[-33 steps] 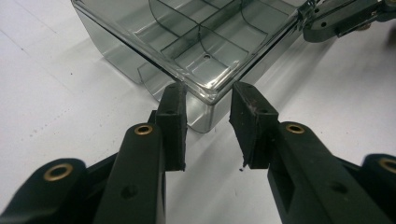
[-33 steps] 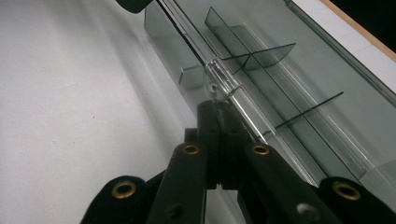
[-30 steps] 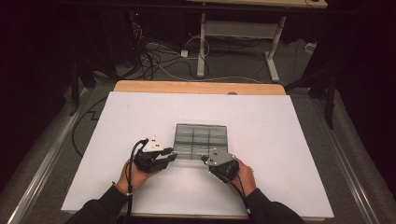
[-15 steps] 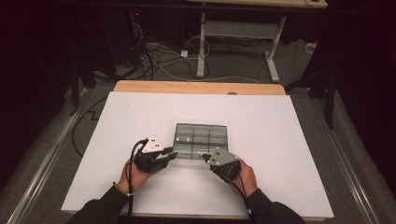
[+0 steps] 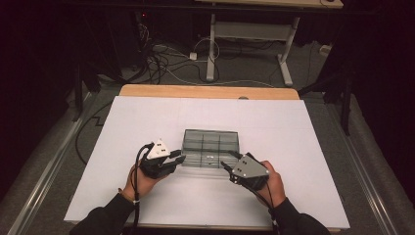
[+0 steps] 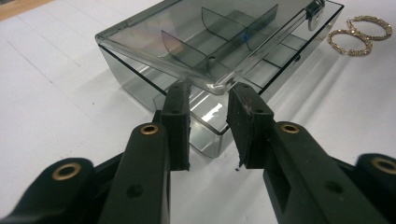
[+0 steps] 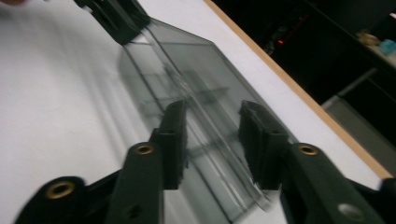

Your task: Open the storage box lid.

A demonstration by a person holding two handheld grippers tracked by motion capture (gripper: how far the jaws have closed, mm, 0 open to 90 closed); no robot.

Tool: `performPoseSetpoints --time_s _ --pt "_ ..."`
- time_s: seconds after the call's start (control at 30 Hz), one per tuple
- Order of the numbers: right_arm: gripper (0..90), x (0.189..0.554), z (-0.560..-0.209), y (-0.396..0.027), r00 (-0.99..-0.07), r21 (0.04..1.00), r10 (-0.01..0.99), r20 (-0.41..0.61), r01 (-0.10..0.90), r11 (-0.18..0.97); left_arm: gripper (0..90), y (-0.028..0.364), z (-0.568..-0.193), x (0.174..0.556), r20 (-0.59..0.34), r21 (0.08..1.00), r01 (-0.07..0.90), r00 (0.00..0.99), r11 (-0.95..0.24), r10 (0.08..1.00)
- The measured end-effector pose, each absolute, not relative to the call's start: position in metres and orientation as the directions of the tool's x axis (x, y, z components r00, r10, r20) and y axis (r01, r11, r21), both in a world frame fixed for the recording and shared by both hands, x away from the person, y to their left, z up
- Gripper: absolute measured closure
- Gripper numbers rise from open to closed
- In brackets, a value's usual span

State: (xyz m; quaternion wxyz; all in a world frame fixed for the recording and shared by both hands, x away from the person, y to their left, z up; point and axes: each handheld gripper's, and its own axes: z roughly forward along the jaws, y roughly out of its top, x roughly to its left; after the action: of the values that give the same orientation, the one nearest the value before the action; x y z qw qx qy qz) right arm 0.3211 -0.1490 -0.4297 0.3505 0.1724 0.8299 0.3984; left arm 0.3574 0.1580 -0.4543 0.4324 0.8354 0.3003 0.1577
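The smoky clear compartment box (image 5: 210, 148) lay on the white sheet (image 5: 303, 147) near the middle of the table, its long side facing the person, and everything else is placed from it. Its lid (image 6: 187, 44) stood slightly raised above the divided tray in the left gripper view, with the thin inner walls visible through it (the exact number of compartments is hard to read through the tinted plastic). At the box's near left corner sat the left gripper (image 5: 180, 159), its jaws partly spread to either side of the lid's rounded front corner; in its own view the pads stood just beside that corner (image 6: 215, 87), and whether they pressed on it cannot be told. At the box's near right corner was the right gripper (image 5: 229, 160), whose jaws had just been opening: in the right gripper view, which was blurred, they stood apart with the lid's edge (image 7: 205, 126) running between them and a gap on each side, so nothing was pinched. Beyond the box's far right corner in the left gripper view, two gold hoop earrings (image 6: 357, 35) lay on the sheet, touching each other and just clear of the box. Behind the box, the table's wooden edge (image 5: 205, 91) showed past the sheet.
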Motion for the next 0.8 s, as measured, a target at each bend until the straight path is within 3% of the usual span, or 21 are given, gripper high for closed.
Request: performPoseSetpoints --time_s 0.23,0.47,0.63,0.8 --pt "52.3 0.331 -0.437 -0.163 -0.666 0.757 0.573 -0.477 0.020 0.653 66.6 0.154 -0.449 0.358 0.058 0.820 0.330 0.765 -0.467 0.641" --pt "67.0 0.338 -0.438 -0.166 -0.614 0.732 0.579 -0.536 0.004 0.681 64.5 0.149 -0.448 0.358 0.152 0.812 0.280 0.745 -0.511 0.650" --pt "71.8 0.339 -0.434 -0.170 -0.603 0.736 0.589 -0.538 0.003 0.677 60.3 0.142 -0.444 0.358 0.270 0.802 0.219 0.697 -0.556 0.664" --pt "76.0 0.342 -0.429 -0.170 -0.595 0.740 0.599 -0.536 0.011 0.673 58.9 0.140 -0.433 0.362 0.302 0.811 0.185 0.680 -0.555 0.668"
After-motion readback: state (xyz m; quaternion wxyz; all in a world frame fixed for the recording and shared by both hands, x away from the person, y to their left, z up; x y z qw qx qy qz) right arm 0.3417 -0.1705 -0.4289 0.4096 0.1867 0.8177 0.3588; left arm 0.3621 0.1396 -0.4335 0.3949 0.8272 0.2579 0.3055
